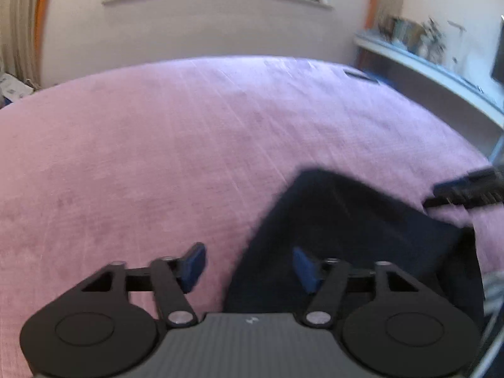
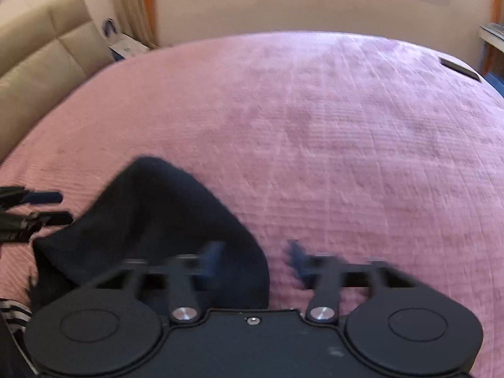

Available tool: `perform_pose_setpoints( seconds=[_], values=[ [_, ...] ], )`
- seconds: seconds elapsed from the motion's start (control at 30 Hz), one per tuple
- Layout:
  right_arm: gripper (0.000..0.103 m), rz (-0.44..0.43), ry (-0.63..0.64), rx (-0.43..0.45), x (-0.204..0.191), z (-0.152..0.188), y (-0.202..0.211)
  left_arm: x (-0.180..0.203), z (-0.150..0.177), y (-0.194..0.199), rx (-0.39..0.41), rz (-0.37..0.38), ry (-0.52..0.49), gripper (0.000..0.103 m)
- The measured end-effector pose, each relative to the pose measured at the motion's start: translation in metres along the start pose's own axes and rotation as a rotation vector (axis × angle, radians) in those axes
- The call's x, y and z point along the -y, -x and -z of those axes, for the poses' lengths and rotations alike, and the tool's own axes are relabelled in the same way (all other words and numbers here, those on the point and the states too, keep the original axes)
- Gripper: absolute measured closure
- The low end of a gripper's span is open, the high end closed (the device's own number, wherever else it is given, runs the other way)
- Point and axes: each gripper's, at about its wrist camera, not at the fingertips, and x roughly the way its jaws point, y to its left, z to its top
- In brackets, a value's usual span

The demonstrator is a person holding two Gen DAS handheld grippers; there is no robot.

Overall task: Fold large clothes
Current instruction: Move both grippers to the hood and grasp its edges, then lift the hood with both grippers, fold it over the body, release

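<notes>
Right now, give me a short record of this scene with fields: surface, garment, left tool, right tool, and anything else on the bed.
surface: pink bedspread covering the bed
garment: dark garment lying bunched on the near part of the bedspread, between the two tools
left tool: left tool open, holding nothing, its right finger over the garment's edge
right tool: right tool open, holding nothing, blurred, its left finger over the garment
other item: small dark flat object at the far right corner of the bed, too blurred to identify
</notes>
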Motion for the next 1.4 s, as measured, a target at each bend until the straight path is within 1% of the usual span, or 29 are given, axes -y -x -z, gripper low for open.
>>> perform_pose_setpoints(
  seconds=[0.03,0.07,0.1,0.13,0.17,0.2,0.23,0.27,0.33,0.37,0.4,0.47,0.5,0.53,0.57,0.6,0.63,0.67,0.7,0.77,0.87,0.93,1.0,1.07,1.17,1.23,1.3,1.33,1.4],
  values=[
    [0.024,-0.009,0.017,-0.008,-0.002,-0.007,-0.006,-0.004,-0.009,-0.011,-0.007,0.034,0.014,0.03],
    [0.024,-0.017,0.026,-0.023,0.001,-0.012,-0.012,-0.007,-0.014,-0.02,-0.036,0.087,0.027,0.028],
    [0.024,-0.029,0.025,-0.04,0.001,-0.017,-0.02,-0.01,-0.02,-0.033,-0.064,0.137,0.035,0.034],
    [0.024,-0.054,0.02,-0.062,0.002,-0.021,-0.028,-0.012,-0.021,-0.041,-0.069,0.191,0.02,0.035],
    [0.024,-0.094,0.015,-0.101,0.005,-0.025,-0.04,-0.014,-0.021,-0.05,-0.097,0.269,0.001,0.031],
    [0.024,-0.115,0.014,-0.126,0.006,-0.026,-0.046,-0.016,-0.023,-0.062,-0.16,0.315,-0.001,0.031],
    [0.024,-0.124,0.017,-0.139,0.007,-0.026,-0.051,-0.017,-0.022,-0.068,-0.196,0.329,0.009,0.031],
    [0.024,-0.134,0.029,-0.15,0.007,-0.027,-0.058,-0.019,-0.023,-0.074,-0.21,0.341,0.019,0.031],
    [0.023,-0.141,0.041,-0.169,0.008,-0.029,-0.07,-0.02,-0.028,-0.08,-0.203,0.322,0.013,0.03],
    [0.022,-0.153,0.036,-0.178,0.008,-0.029,-0.075,-0.022,-0.03,-0.083,-0.189,0.309,0.019,0.027],
    [0.02,-0.163,0.03,-0.178,0.008,-0.029,-0.081,-0.023,-0.032,-0.089,-0.195,0.312,0.03,0.024],
    [0.021,-0.171,0.059,-0.157,0.002,-0.027,-0.082,-0.021,-0.032,-0.095,-0.199,0.316,0.033,0.023],
    [0.046,-0.165,0.093,-0.152,-0.006,-0.025,-0.078,-0.02,-0.033,-0.097,-0.207,0.319,0.03,0.022],
    [0.08,-0.167,0.122,-0.159,-0.014,-0.023,-0.077,-0.016,-0.034,-0.096,-0.21,0.313,0.013,0.024],
    [0.089,-0.178,0.136,-0.167,-0.023,-0.021,-0.077,-0.012,-0.034,-0.093,-0.204,0.318,-0.01,0.051],
    [0.091,-0.174,0.16,-0.151,-0.03,-0.017,-0.07,-0.008,-0.033,-0.088,-0.207,0.344,-0.017,0.083],
    [0.092,-0.162,0.182,-0.132,-0.035,-0.014,-0.062,-0.005,-0.032,-0.081,-0.2,0.359,-0.014,0.089],
    [0.092,-0.154,0.193,-0.108,-0.038,-0.011,-0.052,-0.002,-0.029,-0.073,-0.178,0.352,-0.032,0.095],
    [0.093,-0.152,0.191,-0.085,-0.04,-0.009,-0.039,0.002,-0.027,-0.06,-0.156,0.35,-0.058,0.097],
    [0.094,-0.153,0.196,-0.033,-0.043,-0.008,-0.009,0.008,-0.022,-0.028,-0.113,0.356,-0.068,0.097],
    [0.095,-0.143,0.253,0.054,-0.052,-0.002,0.055,0.017,-0.01,0.034,-0.045,0.379,-0.068,0.097],
    [0.096,-0.13,0.313,0.102,-0.062,0.005,0.097,0.028,-0.003,0.076,0.0,0.371,-0.08,0.097],
    [0.097,-0.126,0.362,0.144,-0.075,0.017,0.14,0.042,0.004,0.118,0.043,0.37,-0.094,0.097],
    [0.097,-0.13,0.385,0.177,-0.085,0.03,0.174,0.057,0.013,0.158,0.078,0.352,-0.107,0.097],
    [0.097,-0.137,0.391,0.226,-0.098,0.058,0.224,0.076,0.03,0.207,0.115,0.341,-0.1,0.097],
    [0.097,-0.149,0.383,0.245,-0.103,0.079,0.251,0.09,0.047,0.238,0.13,0.341,-0.094,0.097],
    [0.097,-0.154,0.417,0.249,-0.111,0.108,0.274,0.105,0.065,0.26,0.121,0.335,-0.108,0.097],
    [0.097,-0.161,0.426,0.236,-0.115,0.123,0.28,0.113,0.077,0.27,0.1,0.328,-0.123,0.097],
    [0.096,-0.183,0.458,0.148,-0.123,0.159,0.284,0.128,0.105,0.283,0.019,0.342,-0.14,0.094]
  ],
)
